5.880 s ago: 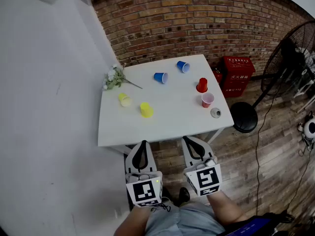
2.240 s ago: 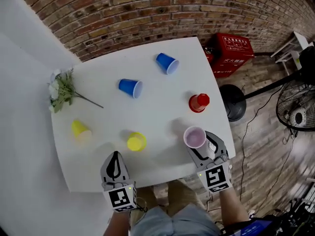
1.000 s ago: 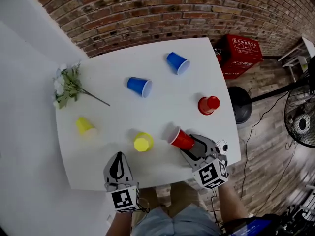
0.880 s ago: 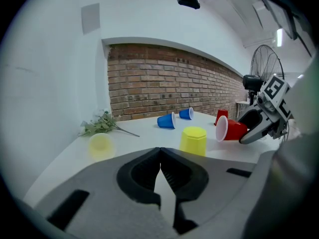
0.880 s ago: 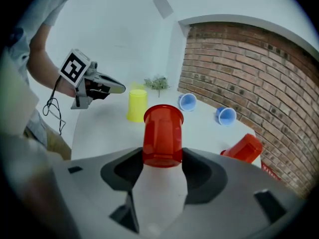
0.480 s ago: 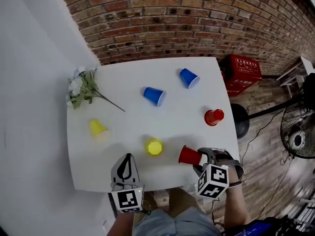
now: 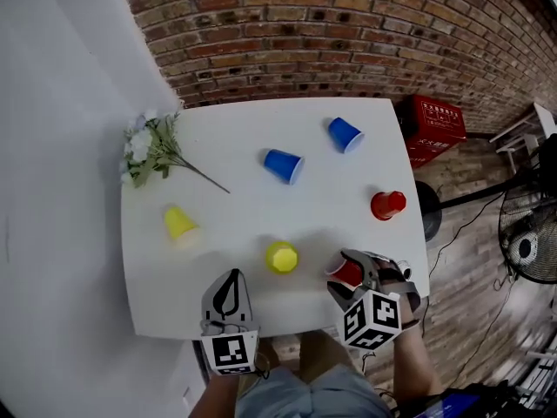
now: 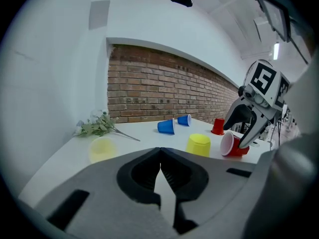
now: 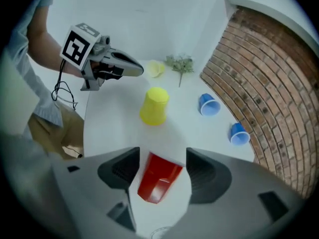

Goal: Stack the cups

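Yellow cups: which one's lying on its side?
The left yellow cup, nearer the flowers, lies on its side; the other yellow cup stands upside down.

1. The near red cup (image 7: 345, 273) is half hidden by the right gripper (image 7: 355, 273), whose jaws have just been opening with the cup between them.
2. Fan (image 7: 527, 247): cut off by the picture's right edge.
3. Red crate (image 7: 432, 124): its print is too small to read.
4. In the left gripper view, the pale yellow cup (image 8: 102, 149) is blurred.

Prob. loft-type studio rm: brick wall (image 7: 348, 24), wood floor (image 7: 474, 264), standing fan (image 7: 526, 247), red crate (image 7: 432, 122).
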